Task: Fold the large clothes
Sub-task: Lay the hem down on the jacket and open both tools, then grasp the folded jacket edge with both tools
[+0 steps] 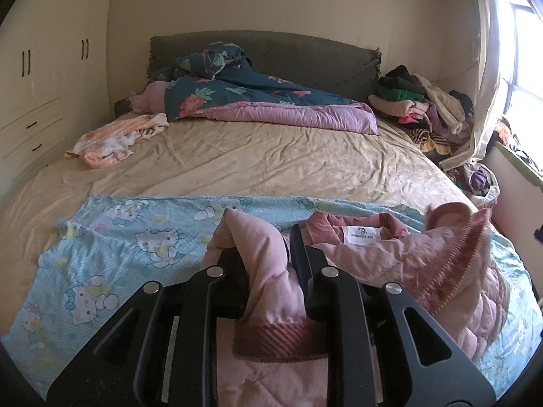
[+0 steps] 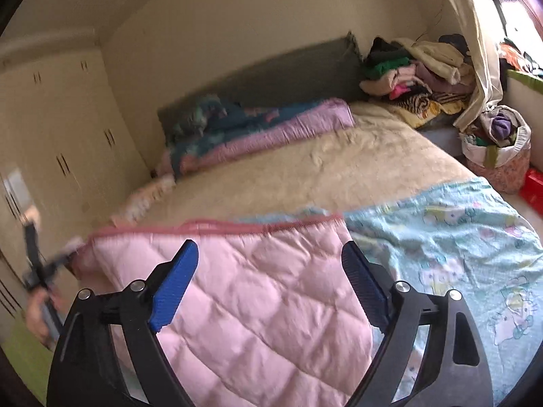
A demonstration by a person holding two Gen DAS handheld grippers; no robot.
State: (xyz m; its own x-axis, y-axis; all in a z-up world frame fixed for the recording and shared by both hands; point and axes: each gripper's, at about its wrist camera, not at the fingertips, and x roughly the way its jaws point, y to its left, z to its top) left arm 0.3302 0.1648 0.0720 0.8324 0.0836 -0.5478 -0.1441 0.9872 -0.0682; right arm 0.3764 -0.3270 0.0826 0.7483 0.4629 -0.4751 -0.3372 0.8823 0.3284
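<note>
A pink quilted jacket (image 1: pixel 400 261) lies on a light blue cartoon-print sheet (image 1: pixel 135 234) at the near end of the bed. My left gripper (image 1: pixel 263 257) is shut on a fold of the jacket near its ribbed cuff (image 1: pixel 275 339). The jacket's collar with a white label (image 1: pixel 361 235) lies to the right. In the right wrist view the jacket (image 2: pixel 244 305) spreads under my right gripper (image 2: pixel 271 264), which is open and empty just above it. The blue sheet (image 2: pixel 458 247) lies to the right. The left gripper (image 2: pixel 37 271) shows blurred at far left.
A beige bed (image 1: pixel 271 159) holds a teal and purple duvet (image 1: pixel 258 101) by the grey headboard, a peach garment (image 1: pixel 115 139) at left, and a clothes pile (image 1: pixel 424 108) at the far right. A full laundry bag (image 2: pixel 499 149) stands beside the bed. Wardrobes (image 1: pixel 44 78) stand left.
</note>
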